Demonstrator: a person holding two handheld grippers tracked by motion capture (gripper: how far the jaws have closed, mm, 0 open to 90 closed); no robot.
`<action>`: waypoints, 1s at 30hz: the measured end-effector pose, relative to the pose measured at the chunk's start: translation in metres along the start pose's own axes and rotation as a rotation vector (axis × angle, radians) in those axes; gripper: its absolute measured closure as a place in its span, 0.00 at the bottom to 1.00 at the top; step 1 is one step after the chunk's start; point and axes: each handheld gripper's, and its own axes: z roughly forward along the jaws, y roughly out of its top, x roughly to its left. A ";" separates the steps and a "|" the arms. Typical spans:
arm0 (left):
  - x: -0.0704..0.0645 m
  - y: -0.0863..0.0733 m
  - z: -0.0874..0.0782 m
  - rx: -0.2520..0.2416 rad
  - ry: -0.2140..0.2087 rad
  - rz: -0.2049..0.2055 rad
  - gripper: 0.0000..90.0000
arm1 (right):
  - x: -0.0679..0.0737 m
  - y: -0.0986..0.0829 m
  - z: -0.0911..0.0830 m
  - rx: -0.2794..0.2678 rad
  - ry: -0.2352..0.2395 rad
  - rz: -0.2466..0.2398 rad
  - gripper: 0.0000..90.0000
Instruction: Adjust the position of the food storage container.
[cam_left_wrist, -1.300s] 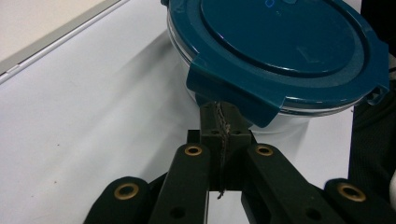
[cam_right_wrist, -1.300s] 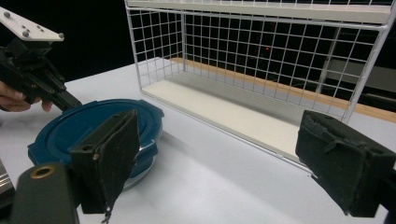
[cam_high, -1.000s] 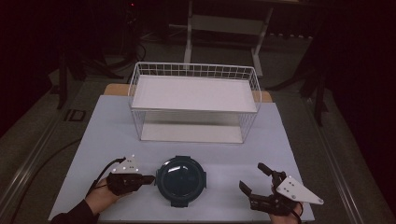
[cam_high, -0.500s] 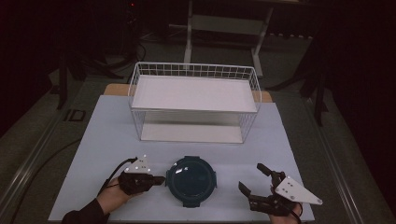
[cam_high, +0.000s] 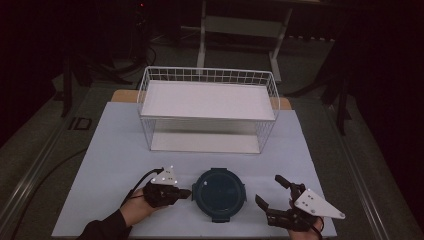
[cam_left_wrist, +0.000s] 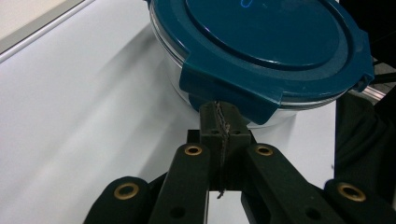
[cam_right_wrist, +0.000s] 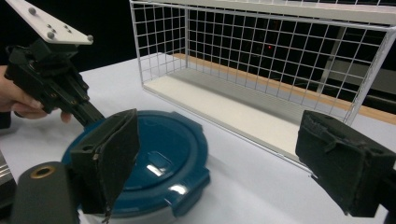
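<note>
Dark room, white table (cam_high: 125, 150) (wire-rimmed basket (cam_high: 207, 112))

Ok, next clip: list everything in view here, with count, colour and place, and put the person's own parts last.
Food container: one, clear body with dark teal clip-on lid, near edge of the table between the two grippers.
Wire basket rack: one, white, two white shelves, far middle of the table.
Table: one, pale lilac-white top.
Floor stand: one, grey, in the dark behind the table.
Left gripper: one, black, jaws shut, tips against the container's lid tab.
Right gripper: one, black with grey plate, jaws wide open, right of the container.
Left hand: one, dark sleeve, holding the left gripper.
</note>
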 end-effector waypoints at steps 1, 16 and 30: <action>-0.001 0.004 0.005 -0.001 -0.005 0.011 0.99 | 0.000 0.000 0.000 0.000 -0.003 -0.001 0.15; -0.006 0.019 0.027 -0.010 -0.023 0.020 1.00 | -0.002 0.000 -0.001 0.004 -0.004 0.003 0.15; -0.002 0.023 0.019 -0.055 -0.008 -0.012 0.89 | -0.001 -0.001 -0.001 0.012 0.001 0.000 0.15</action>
